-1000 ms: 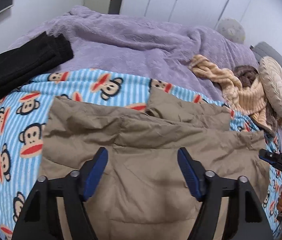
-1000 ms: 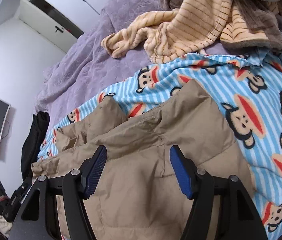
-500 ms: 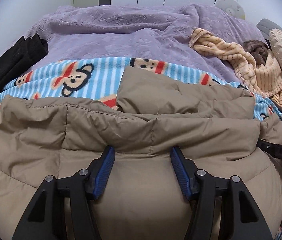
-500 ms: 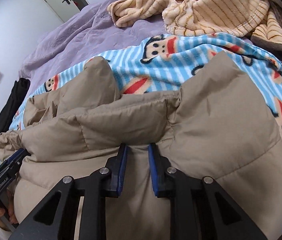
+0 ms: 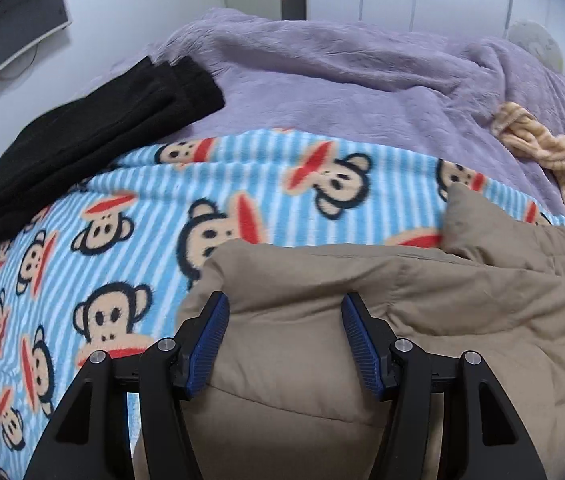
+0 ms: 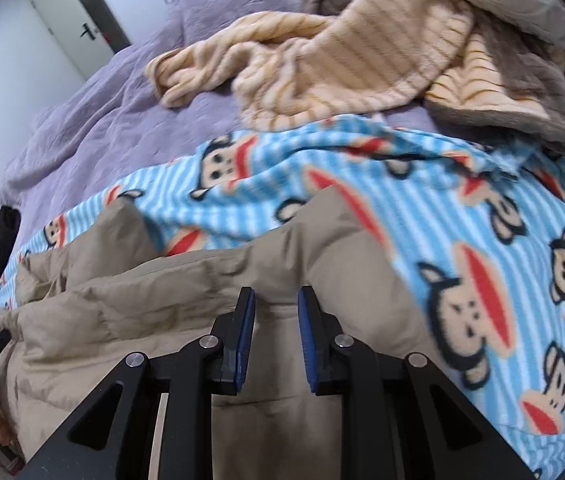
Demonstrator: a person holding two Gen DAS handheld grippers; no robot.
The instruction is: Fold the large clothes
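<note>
The tan padded jacket (image 5: pixel 422 320) lies near on the monkey-print blanket (image 5: pixel 122 240). Left tongs (image 5: pixel 285 338) gape wide over its left corner; right tongs (image 6: pixel 276 330), narrowly parted, possibly pinch a fold.

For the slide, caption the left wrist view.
Left gripper open over the tan jacket on a monkey-print blanket, black garment beyond.

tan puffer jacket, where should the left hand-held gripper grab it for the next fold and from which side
Probably the rounded folded corner of the tan puffer jacket, its left end on the monkey blanket. The left hand-held gripper is open over it; come in from the near edge, since the puffy fold there stands up thick enough to pinch.
</note>
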